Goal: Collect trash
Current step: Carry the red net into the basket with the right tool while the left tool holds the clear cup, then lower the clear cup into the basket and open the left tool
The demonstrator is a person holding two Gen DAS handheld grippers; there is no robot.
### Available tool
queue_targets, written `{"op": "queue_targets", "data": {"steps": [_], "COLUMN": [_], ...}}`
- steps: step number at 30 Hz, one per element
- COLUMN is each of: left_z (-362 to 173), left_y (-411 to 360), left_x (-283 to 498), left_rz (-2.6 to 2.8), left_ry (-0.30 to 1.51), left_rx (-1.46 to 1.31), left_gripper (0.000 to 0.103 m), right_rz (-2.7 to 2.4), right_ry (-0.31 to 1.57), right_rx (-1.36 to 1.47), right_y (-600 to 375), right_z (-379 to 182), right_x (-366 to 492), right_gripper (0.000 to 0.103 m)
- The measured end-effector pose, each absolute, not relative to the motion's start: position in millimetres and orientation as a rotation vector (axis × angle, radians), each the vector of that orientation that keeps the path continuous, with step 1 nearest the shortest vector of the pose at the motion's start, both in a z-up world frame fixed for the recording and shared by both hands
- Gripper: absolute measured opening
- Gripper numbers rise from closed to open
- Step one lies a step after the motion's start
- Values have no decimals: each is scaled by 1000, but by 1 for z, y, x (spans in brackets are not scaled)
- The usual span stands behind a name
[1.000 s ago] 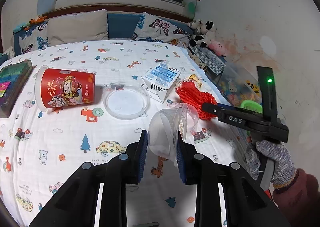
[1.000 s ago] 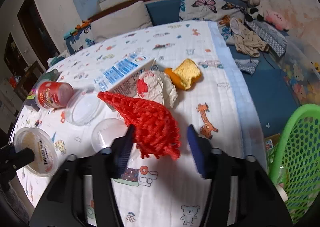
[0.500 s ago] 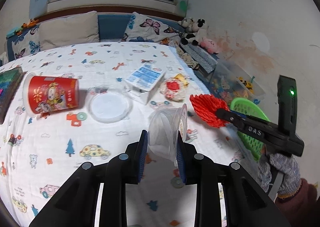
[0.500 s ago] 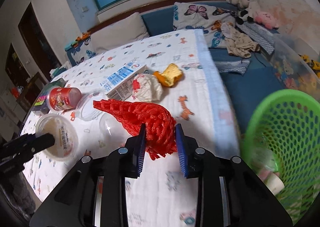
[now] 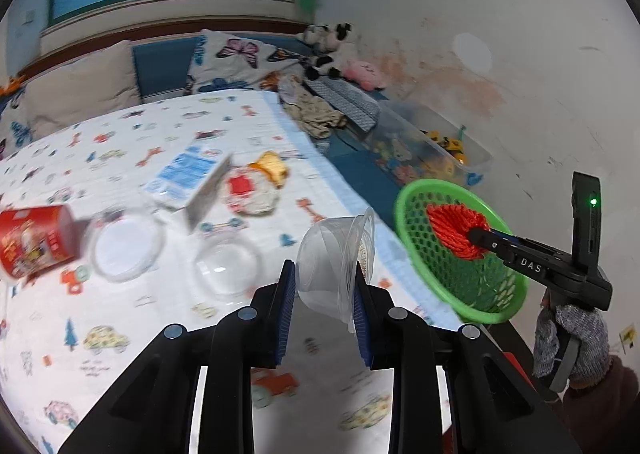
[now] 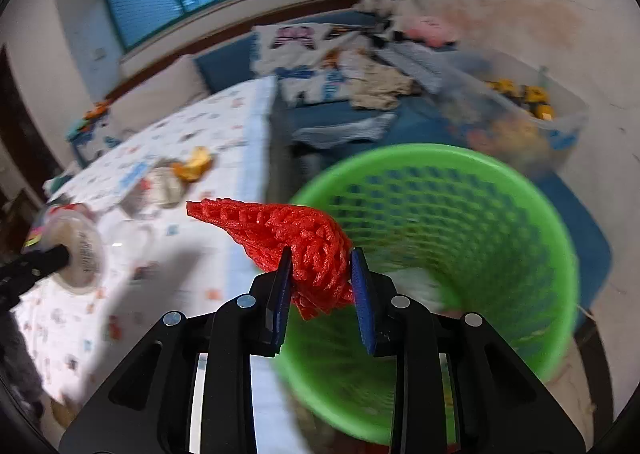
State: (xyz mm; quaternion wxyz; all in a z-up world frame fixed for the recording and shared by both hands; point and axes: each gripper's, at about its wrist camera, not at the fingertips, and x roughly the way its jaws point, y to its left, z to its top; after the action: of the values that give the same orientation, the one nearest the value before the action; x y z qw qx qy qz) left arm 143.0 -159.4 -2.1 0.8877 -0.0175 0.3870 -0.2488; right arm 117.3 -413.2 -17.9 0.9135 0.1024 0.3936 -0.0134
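Observation:
My left gripper (image 5: 325, 282) is shut on a clear plastic cup (image 5: 336, 258), held on its side above the bed's right edge. My right gripper (image 6: 320, 278) is shut on a red foam net (image 6: 280, 230), which hangs over the near rim of the green mesh basket (image 6: 520, 189). In the left wrist view the red foam net (image 5: 452, 230) shows against the green basket (image 5: 412, 250), with the right gripper (image 5: 478, 234) reaching in from the right. In the right wrist view the clear cup (image 6: 78, 250) sits at far left in the left gripper.
On the cartoon-print sheet (image 5: 120, 318) lie a red paper cup (image 5: 32, 242), two clear lids (image 5: 124, 242), a milk carton (image 5: 188, 177), a crumpled wrapper (image 5: 248, 189) and an orange scrap (image 5: 272, 165). A clear toy box (image 5: 432, 149) stands by the wall (image 5: 520, 53).
Both grippers swung right, off the bed toward the green basket. The right jaws closed on the red net and carried it over the basket's rim. The left kept its cup.

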Motion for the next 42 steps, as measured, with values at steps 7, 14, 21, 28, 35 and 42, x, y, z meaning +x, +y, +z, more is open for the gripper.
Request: {"op": "queue_targets", "data": {"steps": [7,14,21,28,35,42], "left_z": [0,-2,-10,-25,-41,-49], "left_y": [-205,-247,-288,-327,-363,-363], "left_x": [146,149,148,151,149,153], "left_rz": [-582,-637,-684,-735,-760,-766], "left_ry": [806,827,847,894,923,935], "left_rx": [21,64,122,153,216,182], "left_gripper": [26,26,26,26,27,49], "right_rz": [-182,-247,-261,-256,-247,-237], "right_ry": [840,844,810,755,738,738], "right_rx": [230,247,253,288,305,323], "right_y": [-466,-487,-497,-502,-502,-499], "right_z": [-35,-42,-32,-17,-14,-16], "right_x": [100,90,72,48,35,31], "right_gripper": [36,56,64,72,72,72]}}
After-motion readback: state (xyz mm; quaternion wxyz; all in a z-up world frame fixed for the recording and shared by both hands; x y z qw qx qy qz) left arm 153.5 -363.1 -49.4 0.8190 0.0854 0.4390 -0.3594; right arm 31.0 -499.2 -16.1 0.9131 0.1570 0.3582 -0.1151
